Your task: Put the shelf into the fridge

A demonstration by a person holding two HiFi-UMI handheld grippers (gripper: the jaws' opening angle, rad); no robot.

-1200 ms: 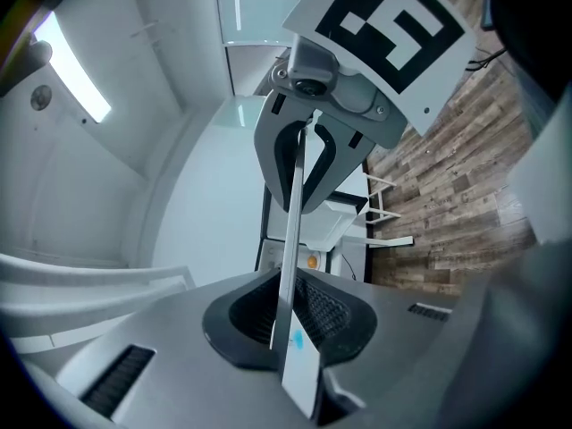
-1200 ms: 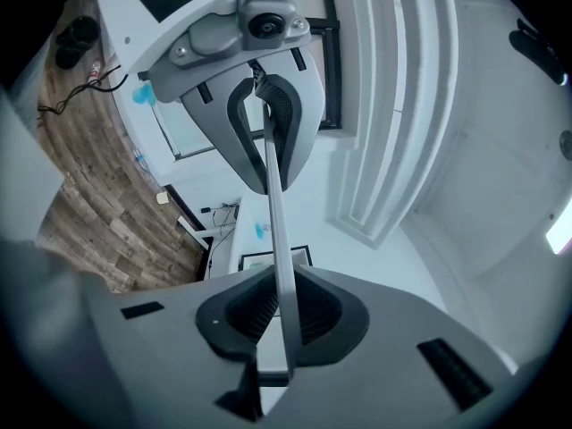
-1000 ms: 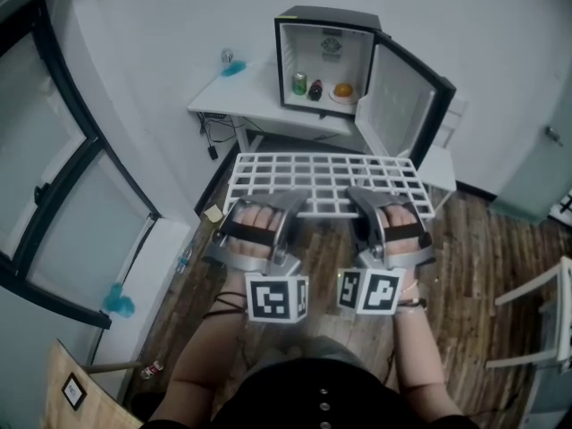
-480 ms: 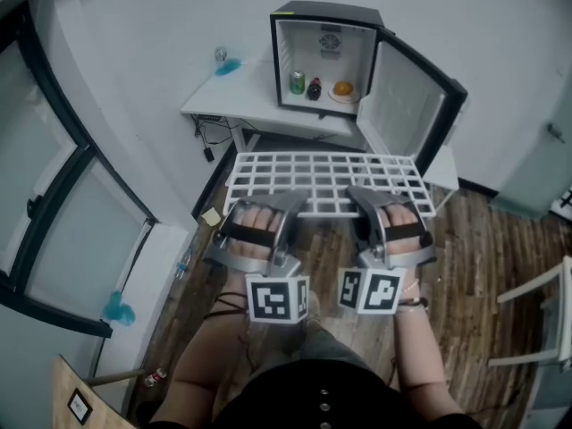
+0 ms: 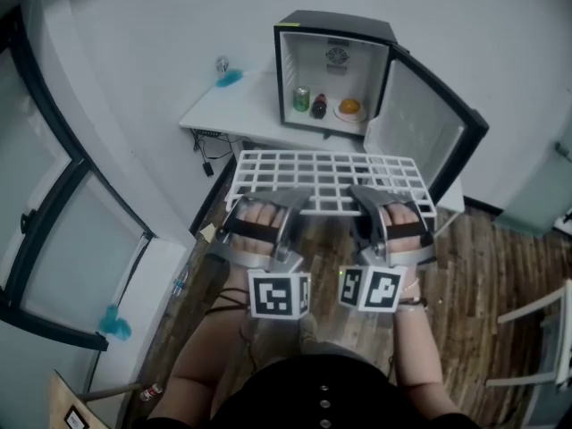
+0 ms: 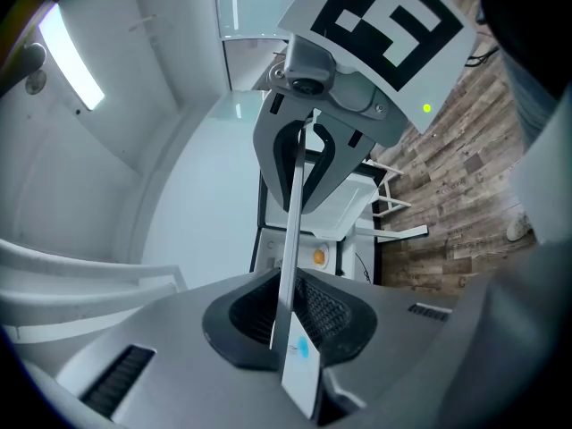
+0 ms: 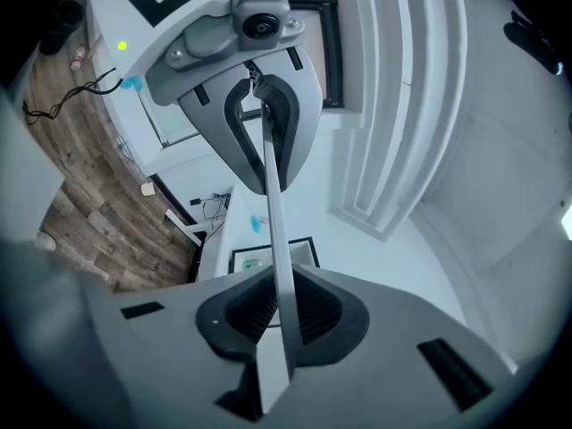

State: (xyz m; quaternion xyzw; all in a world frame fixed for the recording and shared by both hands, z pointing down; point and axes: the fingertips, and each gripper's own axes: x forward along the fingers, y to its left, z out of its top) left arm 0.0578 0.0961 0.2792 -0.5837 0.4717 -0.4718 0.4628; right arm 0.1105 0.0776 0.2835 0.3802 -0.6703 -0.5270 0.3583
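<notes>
A white wire grid shelf (image 5: 331, 179) hangs level in front of me, held by its near edge. My left gripper (image 5: 288, 198) is shut on that edge at the left, and my right gripper (image 5: 368, 197) is shut on it at the right. In the left gripper view the shelf (image 6: 291, 239) runs edge-on between the pads of the left gripper (image 6: 288, 315). The right gripper view shows the same shelf (image 7: 275, 239) in the right gripper (image 7: 281, 315). Beyond the shelf a small black fridge (image 5: 335, 34) stands on a white table (image 5: 228, 110), its door (image 5: 433, 128) swung open to the right.
On the fridge floor stand a green can (image 5: 302, 98), a dark bottle (image 5: 319, 105) and an orange on a plate (image 5: 350, 108). A blue object (image 5: 229, 77) lies at the table's back. Dark-framed glass panels (image 5: 54, 213) are at the left, a white chair (image 5: 545, 329) at the right.
Both grippers have carried the shelf forward toward the fridge, which now looks larger and nearer. The grips on the shelf are unchanged.
</notes>
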